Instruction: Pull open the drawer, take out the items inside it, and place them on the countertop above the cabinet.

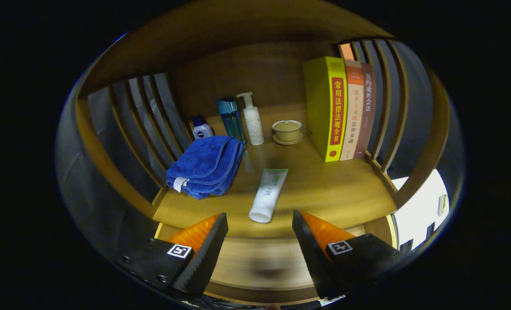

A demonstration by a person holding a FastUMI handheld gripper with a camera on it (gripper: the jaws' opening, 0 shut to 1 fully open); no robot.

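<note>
White tube [267, 196] lies flat on the wooden countertop [324, 189], just ahead of the gripper [259, 224], whose fingers stand wide apart, holding nothing. Folded blue towel [205, 165] beside it; bottles, a lidded cup [287, 131] and upright books [339, 110] beyond.

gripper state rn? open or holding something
gripper: open, holding nothing; its fingers stand apart just short of the white tube lying on the countertop.

A wooden cabinet [246, 60] with slatted sides [152, 116] and a solid back panel stands dimly lit beyond the tool, its counter [324, 189] warm yellow-brown, something bright white showing past the right-hand slats.
</note>
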